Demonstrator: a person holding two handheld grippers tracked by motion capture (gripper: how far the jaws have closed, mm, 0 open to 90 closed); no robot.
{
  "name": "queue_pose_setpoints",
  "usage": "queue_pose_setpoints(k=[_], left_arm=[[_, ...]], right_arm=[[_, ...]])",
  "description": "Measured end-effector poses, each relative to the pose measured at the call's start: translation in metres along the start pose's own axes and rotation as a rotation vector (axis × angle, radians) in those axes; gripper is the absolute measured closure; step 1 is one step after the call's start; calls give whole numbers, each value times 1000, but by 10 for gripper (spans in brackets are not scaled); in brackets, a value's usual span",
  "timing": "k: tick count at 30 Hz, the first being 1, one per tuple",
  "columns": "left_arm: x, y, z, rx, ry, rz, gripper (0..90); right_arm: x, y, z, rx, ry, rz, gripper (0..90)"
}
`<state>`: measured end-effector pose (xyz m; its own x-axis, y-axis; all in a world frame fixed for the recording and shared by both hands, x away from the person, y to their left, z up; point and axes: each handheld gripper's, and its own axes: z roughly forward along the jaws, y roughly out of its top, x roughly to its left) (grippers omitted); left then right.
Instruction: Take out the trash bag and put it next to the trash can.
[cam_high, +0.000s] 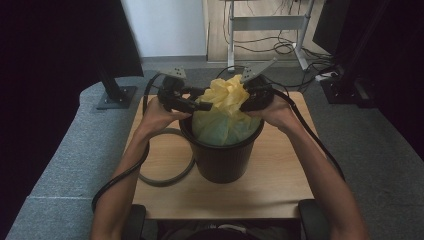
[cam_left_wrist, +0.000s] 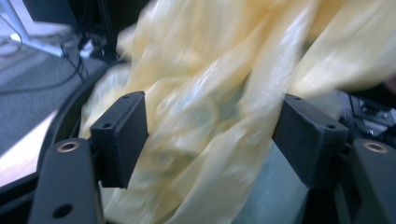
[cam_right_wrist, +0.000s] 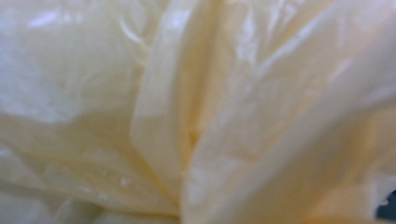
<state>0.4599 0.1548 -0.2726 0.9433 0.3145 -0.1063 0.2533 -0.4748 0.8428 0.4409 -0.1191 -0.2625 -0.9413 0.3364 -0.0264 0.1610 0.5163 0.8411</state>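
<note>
Yellow crumpled plastic bag (cam_high: 227, 107) seated in black round plastic bin (cam_high: 221, 157), mid-table, toward far edge of wooden table (cam_high: 280, 175). Bag top bunched between both grippers. Left gripper (cam_high: 202, 106): jaws spread, bag folds between pads, no clamp seen. Right gripper (cam_high: 246, 105): jaws hidden by bag, state cannot be told.

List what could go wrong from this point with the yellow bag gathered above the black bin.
1. The left gripper has its jaws apart around the yellow bag without pressing it, so the gathered plastic on that side could slip loose.
2. The thin film is bunched tight by the right gripper; a hard pull might tear it.
3. Lifting the bag could drag the black bin up or tip it on the wooden table.
</note>
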Motion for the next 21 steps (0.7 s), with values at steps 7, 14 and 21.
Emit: queue_pose_setpoints(k=[7, 14, 21], left_arm=[[-7, 5, 17, 64, -34, 61, 819], [-22, 23, 19, 9, -83, 104, 868], [-31, 34, 19, -29, -114, 110, 873]], right_arm=[[2, 5, 7, -6, 57, 17, 627], [9, 9, 33, 70, 37, 7, 167], [13, 11, 44, 92, 21, -44, 461]])
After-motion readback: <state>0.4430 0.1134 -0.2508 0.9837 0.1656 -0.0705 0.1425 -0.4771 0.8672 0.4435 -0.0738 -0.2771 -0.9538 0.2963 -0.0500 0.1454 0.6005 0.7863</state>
